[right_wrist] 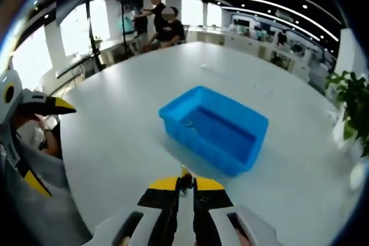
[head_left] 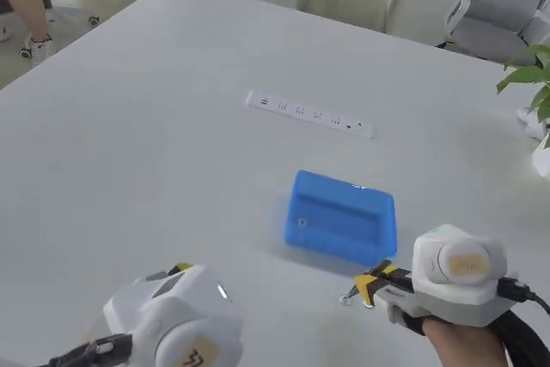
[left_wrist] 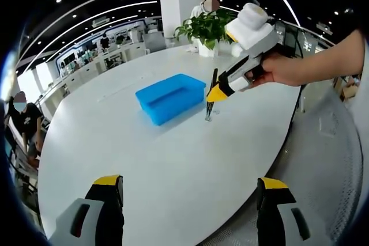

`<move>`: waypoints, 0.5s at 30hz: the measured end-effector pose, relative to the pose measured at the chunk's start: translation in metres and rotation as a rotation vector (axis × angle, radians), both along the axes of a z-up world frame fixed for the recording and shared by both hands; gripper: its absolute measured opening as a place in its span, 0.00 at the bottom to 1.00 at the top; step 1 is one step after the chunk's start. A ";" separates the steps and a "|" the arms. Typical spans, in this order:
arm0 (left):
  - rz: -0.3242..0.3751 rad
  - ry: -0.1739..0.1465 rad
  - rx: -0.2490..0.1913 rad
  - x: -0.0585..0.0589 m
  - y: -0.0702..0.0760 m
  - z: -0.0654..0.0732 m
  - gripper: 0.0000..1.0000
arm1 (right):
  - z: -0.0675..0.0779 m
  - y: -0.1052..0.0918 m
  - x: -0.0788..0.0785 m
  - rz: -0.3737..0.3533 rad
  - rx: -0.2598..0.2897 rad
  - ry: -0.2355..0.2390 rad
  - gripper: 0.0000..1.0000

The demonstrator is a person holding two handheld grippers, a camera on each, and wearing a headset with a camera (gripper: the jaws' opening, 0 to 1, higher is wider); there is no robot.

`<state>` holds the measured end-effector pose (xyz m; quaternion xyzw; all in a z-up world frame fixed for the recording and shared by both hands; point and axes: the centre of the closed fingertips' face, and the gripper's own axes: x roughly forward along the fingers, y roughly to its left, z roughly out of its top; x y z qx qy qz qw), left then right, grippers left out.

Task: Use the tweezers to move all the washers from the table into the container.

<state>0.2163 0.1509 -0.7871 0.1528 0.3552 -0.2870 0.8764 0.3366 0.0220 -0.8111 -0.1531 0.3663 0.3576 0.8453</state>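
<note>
The right gripper (head_left: pixel 371 285) is pinched narrow on the tweezers (left_wrist: pixel 209 109), whose tips meet the table at what looks like a washer (head_left: pixel 345 300), just beside the blue container (head_left: pixel 339 217). The left gripper (left_wrist: pixel 189 181) hangs wide and empty. A steady squeeze and a straight lift over the near wall should drop it beside the second washer (right_wrist: pixel 188 123) inside.
</note>
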 end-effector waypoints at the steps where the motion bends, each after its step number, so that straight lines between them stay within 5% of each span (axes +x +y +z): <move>1: 0.000 0.000 0.001 0.000 0.000 0.000 0.99 | 0.000 0.000 0.000 -0.002 0.003 0.005 0.05; 15: -0.002 0.009 0.006 -0.002 0.000 -0.003 0.99 | -0.001 0.002 0.003 -0.014 0.027 0.026 0.04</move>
